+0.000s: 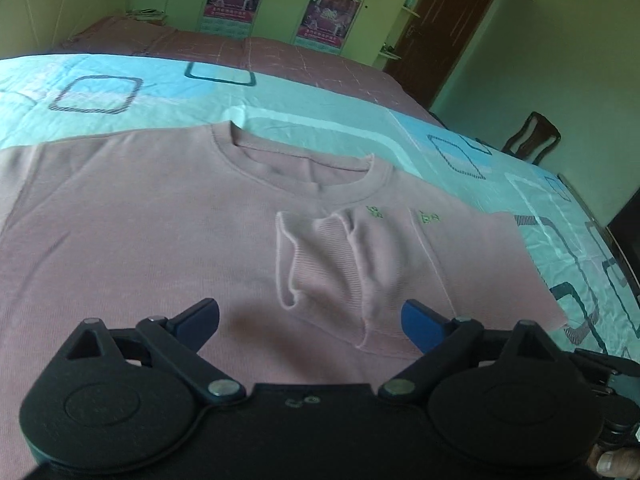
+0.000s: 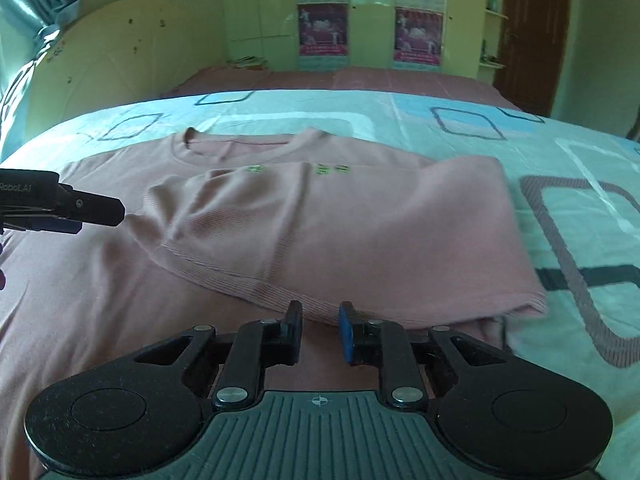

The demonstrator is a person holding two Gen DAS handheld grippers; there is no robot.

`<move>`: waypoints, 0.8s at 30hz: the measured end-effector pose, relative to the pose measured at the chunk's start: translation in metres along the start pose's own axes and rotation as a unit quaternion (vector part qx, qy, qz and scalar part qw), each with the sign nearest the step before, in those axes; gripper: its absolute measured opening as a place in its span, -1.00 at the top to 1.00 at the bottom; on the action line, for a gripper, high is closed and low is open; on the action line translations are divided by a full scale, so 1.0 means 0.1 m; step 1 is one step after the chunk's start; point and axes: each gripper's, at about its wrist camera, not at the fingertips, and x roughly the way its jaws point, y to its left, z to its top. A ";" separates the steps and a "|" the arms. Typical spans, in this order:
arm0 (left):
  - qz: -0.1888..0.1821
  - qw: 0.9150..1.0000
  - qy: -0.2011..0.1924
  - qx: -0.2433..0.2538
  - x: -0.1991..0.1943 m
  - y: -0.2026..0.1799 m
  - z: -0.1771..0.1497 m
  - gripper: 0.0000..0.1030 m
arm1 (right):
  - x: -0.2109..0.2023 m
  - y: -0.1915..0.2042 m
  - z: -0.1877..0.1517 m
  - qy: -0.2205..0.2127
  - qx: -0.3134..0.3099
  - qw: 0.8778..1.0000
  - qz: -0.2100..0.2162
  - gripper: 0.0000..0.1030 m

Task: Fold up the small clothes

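Note:
A pink sweatshirt (image 1: 120, 220) lies flat, front up, on a light-blue patterned sheet (image 1: 320, 96), its round collar (image 1: 304, 176) at the far side. One sleeve is folded across the chest, and its ribbed cuff (image 1: 316, 256) lies just ahead of my left gripper (image 1: 310, 316). That gripper hovers over the shirt, open wide, with nothing between its fingers. In the right wrist view the folded sleeve (image 2: 400, 220) crosses the sweatshirt (image 2: 120, 320). My right gripper (image 2: 321, 312) hangs over the shirt's lower part, its jaws a narrow gap apart and empty. The left gripper's fingers (image 2: 96, 210) reach in from the left.
The sheet (image 2: 580, 280) covers a wide bed, with a pink checked blanket (image 1: 280, 52) behind it. Green cupboards with posters (image 2: 322, 32) line the far wall. A brown door (image 1: 452, 28) and a dark wooden chair (image 1: 532, 136) stand to the right of the bed.

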 end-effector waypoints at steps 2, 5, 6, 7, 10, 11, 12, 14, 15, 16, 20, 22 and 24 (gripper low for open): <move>-0.007 1.000 0.014 0.004 0.14 -0.08 0.04 -0.56 | -0.10 -0.17 -0.07 0.000 0.020 1.000 -0.016 0.60; -0.003 0.999 0.035 0.000 0.34 -0.14 0.07 0.56 | -0.20 -0.40 -0.16 -0.001 0.052 0.998 -0.035 0.60; -0.004 0.999 0.032 -0.003 0.37 -0.15 0.08 0.54 | -0.22 -0.45 -0.17 -0.002 0.062 0.997 -0.039 0.60; -0.004 0.999 0.031 -0.005 0.38 -0.15 0.09 0.54 | -0.24 -0.51 -0.17 -0.004 0.070 0.997 -0.042 0.60; -0.004 1.000 0.024 0.006 0.38 -0.19 0.11 0.72 | -0.23 -0.62 -0.16 -0.005 0.093 0.995 -0.046 0.60; -0.004 1.000 0.019 0.007 0.35 -0.18 0.13 0.85 | -0.22 -0.64 -0.15 -0.006 0.096 0.994 -0.045 0.60; -0.008 1.000 0.012 0.003 0.31 -0.16 0.15 0.86 | -0.20 -0.63 -0.14 -0.006 0.095 0.994 -0.047 0.60; -0.013 1.000 -0.010 -0.009 0.17 -0.07 0.20 0.86 | -0.17 -0.61 -0.11 -0.003 0.093 0.994 -0.049 0.60; -0.014 1.000 -0.023 -0.014 0.08 -0.01 0.23 0.87 | -0.15 -0.60 -0.09 -0.002 0.092 0.995 -0.050 0.60; -0.009 0.999 -0.038 -0.018 -0.03 0.06 0.27 0.89 | -0.14 -0.60 -0.08 -0.002 0.091 0.995 -0.051 0.60; 0.021 0.999 -0.041 -0.020 -0.16 0.36 0.26 0.89 | -0.11 -0.63 -0.06 0.001 0.095 0.994 -0.049 0.60; 0.017 0.999 -0.025 -0.032 -0.11 0.44 0.20 0.89 | -0.09 -0.63 -0.06 0.002 0.093 0.994 -0.051 0.60; 0.019 0.999 -0.020 -0.030 -0.07 0.43 0.14 0.89 | -0.10 -0.61 -0.05 0.002 0.091 0.994 -0.055 0.60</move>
